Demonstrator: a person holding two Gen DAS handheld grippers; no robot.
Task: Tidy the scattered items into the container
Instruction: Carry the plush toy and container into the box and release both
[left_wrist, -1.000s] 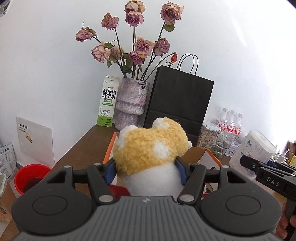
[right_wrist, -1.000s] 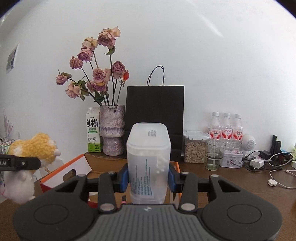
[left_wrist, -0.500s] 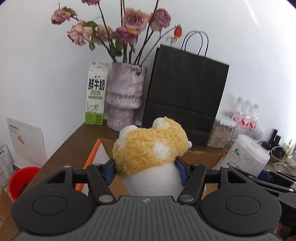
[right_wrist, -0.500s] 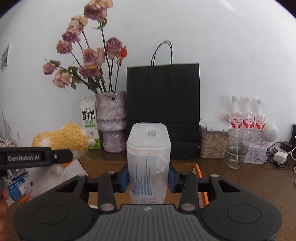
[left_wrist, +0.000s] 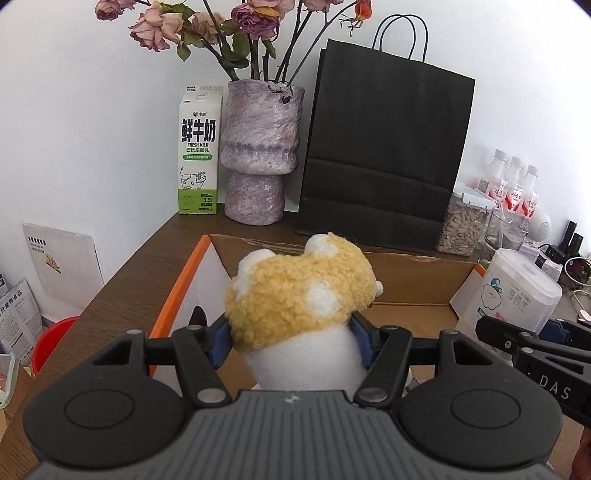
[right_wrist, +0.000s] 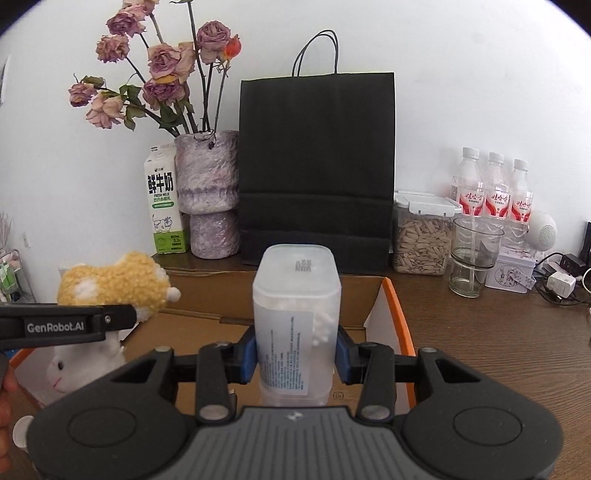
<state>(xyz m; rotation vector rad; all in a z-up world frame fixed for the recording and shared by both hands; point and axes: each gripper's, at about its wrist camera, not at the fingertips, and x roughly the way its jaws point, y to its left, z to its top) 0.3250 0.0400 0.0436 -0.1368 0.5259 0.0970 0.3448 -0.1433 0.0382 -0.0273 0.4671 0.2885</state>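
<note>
My left gripper (left_wrist: 290, 345) is shut on a plush toy (left_wrist: 301, 302) with a curly yellow top and a white body, held above the open cardboard box (left_wrist: 413, 266) with orange-edged flaps. The same plush toy (right_wrist: 114, 284) shows at the left of the right wrist view, beside the left gripper's finger. My right gripper (right_wrist: 296, 354) is shut on a translucent plastic container (right_wrist: 296, 295) with a printed label, also over the cardboard box (right_wrist: 365, 295). From the left wrist view that plastic container (left_wrist: 513, 291) appears at the right.
Along the wall stand a milk carton (left_wrist: 199, 147), a vase of dried roses (left_wrist: 258, 147), a black paper bag (left_wrist: 384, 147), a seed jar (right_wrist: 421, 236), a glass (right_wrist: 472, 254) and three bottles (right_wrist: 495, 188). Cables and chargers (right_wrist: 557, 280) lie at the right. A red bucket (left_wrist: 51, 343) sits below the table's left edge.
Both grippers have moved forward and down with their loads, closer to the wall and over the box. Their grips are unchanged.
</note>
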